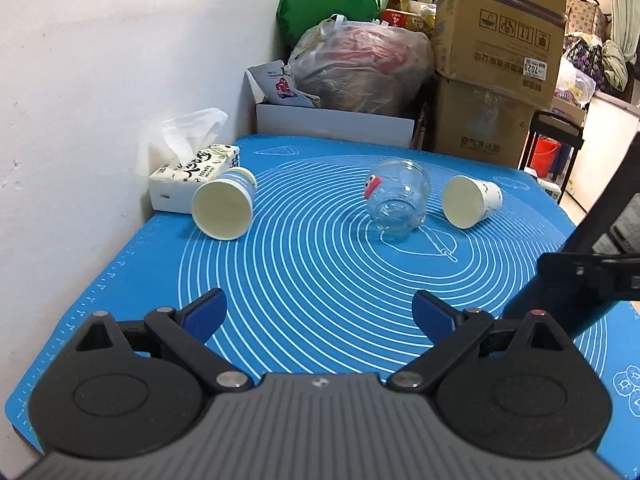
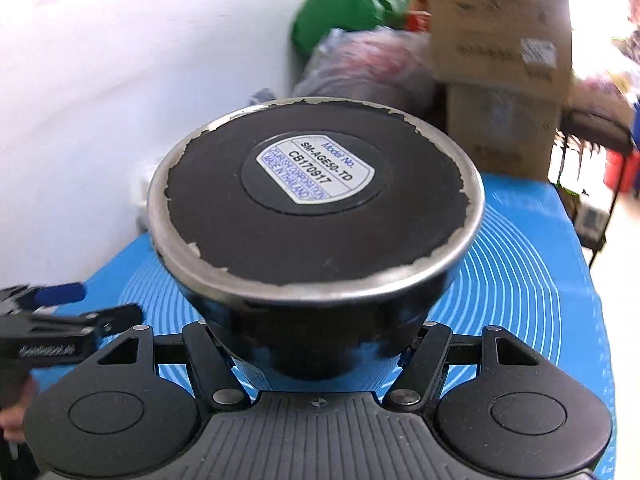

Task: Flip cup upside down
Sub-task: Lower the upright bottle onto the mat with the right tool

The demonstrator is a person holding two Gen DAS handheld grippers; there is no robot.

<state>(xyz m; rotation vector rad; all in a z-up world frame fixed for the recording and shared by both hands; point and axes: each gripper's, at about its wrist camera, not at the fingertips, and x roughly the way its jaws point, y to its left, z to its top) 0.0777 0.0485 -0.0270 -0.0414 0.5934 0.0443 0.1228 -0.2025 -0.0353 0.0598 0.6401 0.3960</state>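
In the right wrist view my right gripper (image 2: 316,344) is shut on a black metal tumbler (image 2: 316,204). Its worn base with a white model sticker points toward the camera and fills the middle of the view; its fingertips are hidden behind the body. In the left wrist view my left gripper (image 1: 320,312) is open and empty above the near part of the blue mat (image 1: 320,280). The tumbler's dark body (image 1: 592,264) crosses the right edge there. The left gripper also shows at the left edge of the right wrist view (image 2: 60,312).
On the mat lie a paper cup (image 1: 223,208) at the left, a glass jar (image 1: 398,204) in the middle and a second paper cup (image 1: 472,201) at the right, all on their sides. A tissue pack (image 1: 192,178) sits by the wall. Cardboard boxes (image 1: 496,60) and bags (image 1: 360,68) stand behind.
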